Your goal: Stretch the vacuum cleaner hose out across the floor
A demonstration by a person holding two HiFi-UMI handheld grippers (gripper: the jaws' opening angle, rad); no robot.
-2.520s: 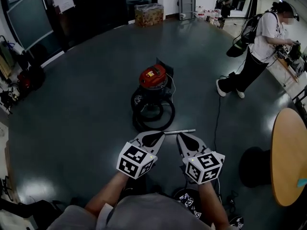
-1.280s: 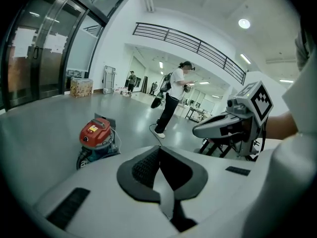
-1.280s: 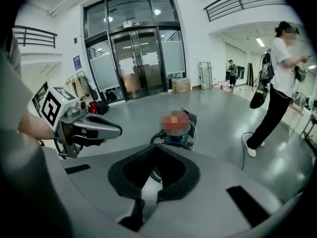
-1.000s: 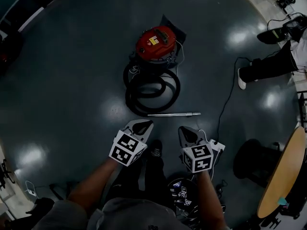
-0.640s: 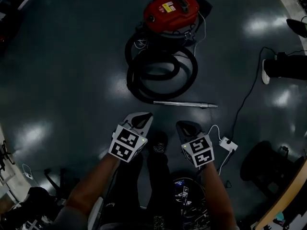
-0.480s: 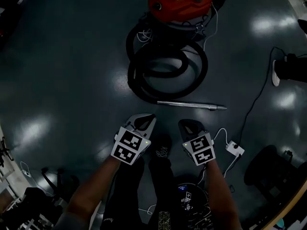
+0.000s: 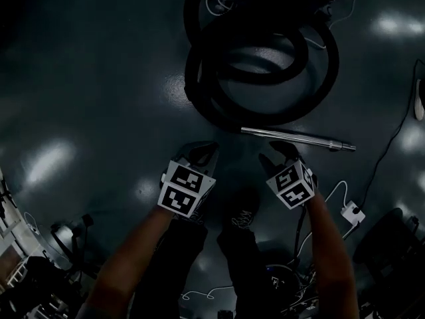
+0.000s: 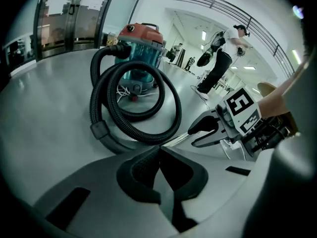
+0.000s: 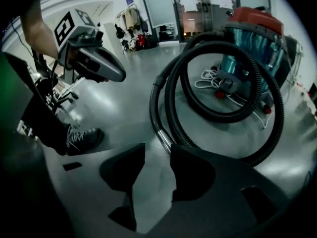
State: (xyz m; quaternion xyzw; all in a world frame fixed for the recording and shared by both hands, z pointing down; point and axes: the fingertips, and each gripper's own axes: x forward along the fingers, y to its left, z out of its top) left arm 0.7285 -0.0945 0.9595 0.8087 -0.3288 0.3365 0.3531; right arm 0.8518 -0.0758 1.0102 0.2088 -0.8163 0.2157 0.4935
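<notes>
The black ribbed hose (image 7: 265, 65) lies coiled in loops on the dark floor, and its metal wand (image 7: 299, 138) lies flat along the coil's near side. The red vacuum cleaner (image 8: 141, 38) stands behind the coil. My left gripper (image 7: 199, 153) is shut and empty, low over the floor just short of the coil. My right gripper (image 7: 282, 153) hovers right by the wand; its jaws have just been opening and nothing is between them. In the right gripper view the wand (image 9: 164, 139) runs up to the gap of the right gripper (image 9: 157, 150).
A white power cord with a plug block (image 7: 350, 211) trails on the floor at the right. My shoes (image 7: 244, 211) stand just behind the grippers. A thin dark cable (image 7: 392, 145) runs off right. A person (image 8: 220, 63) stands far behind the vacuum.
Both grippers have dropped toward the floor and closer to the wand. The view has sunk with them, so the vacuum body has left the top of the frame. The right jaws have parted.
</notes>
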